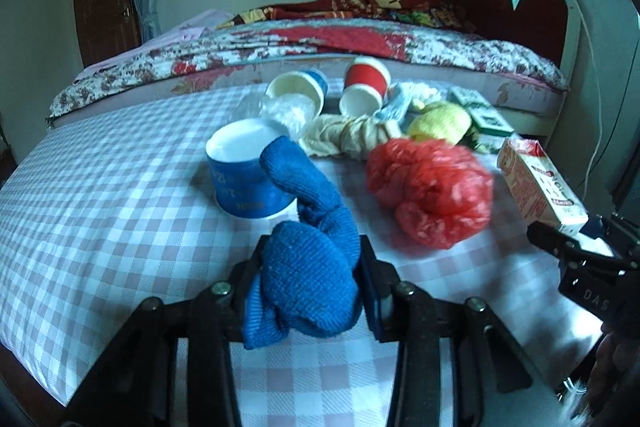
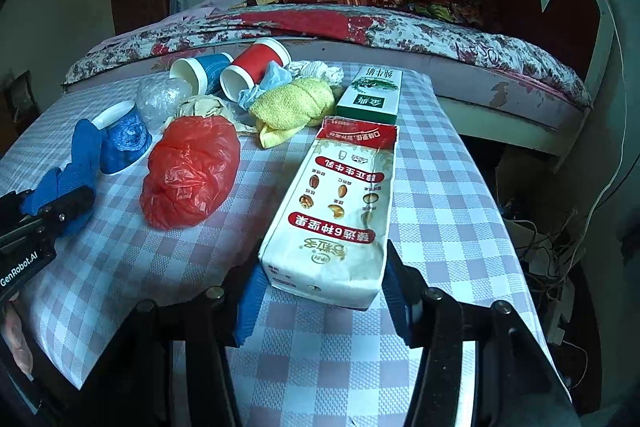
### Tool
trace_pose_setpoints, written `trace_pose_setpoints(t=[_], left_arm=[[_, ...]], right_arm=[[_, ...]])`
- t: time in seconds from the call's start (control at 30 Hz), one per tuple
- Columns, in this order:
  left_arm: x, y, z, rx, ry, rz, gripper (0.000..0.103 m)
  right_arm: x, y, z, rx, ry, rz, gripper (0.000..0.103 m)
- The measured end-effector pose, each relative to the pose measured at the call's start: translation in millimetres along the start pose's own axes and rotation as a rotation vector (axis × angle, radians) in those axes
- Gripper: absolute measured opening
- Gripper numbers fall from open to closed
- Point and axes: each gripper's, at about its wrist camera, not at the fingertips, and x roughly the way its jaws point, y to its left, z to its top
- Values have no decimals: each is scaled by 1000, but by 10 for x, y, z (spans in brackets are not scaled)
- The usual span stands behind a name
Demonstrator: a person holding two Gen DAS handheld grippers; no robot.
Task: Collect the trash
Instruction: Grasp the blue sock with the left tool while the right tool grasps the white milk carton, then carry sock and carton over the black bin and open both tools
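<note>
Two grips at once: left gripper (image 1: 310, 263) fingers are clamped on the blue knitted cloth (image 1: 308, 267), whose far end leans on the blue cup (image 1: 248, 179). Right gripper (image 2: 324, 291) fingers squeeze the near end of the milk carton (image 2: 340, 211), lying flat on the checked surface (image 2: 160, 259), long axis pointing straight away from the fingers.

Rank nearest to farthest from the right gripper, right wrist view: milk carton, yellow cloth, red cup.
1. milk carton: between the right gripper fingers, near end gripped.
2. yellow cloth: mid-table, beyond the carton, slightly left.
3. red cup: lying on its side at the far edge.
</note>
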Motion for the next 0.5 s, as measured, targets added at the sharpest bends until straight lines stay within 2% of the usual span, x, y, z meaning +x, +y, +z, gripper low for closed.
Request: trace_pose_setpoints(t=[0.27, 0.5], left_arm=[[-409, -422, 35, 34, -79, -66, 41], [-734, -885, -71, 112, -113, -162, 41]], right_arm=[[-566, -270, -160, 16, -100, -36, 55], [-1075, -559, -395, 27, -155, -76, 55]])
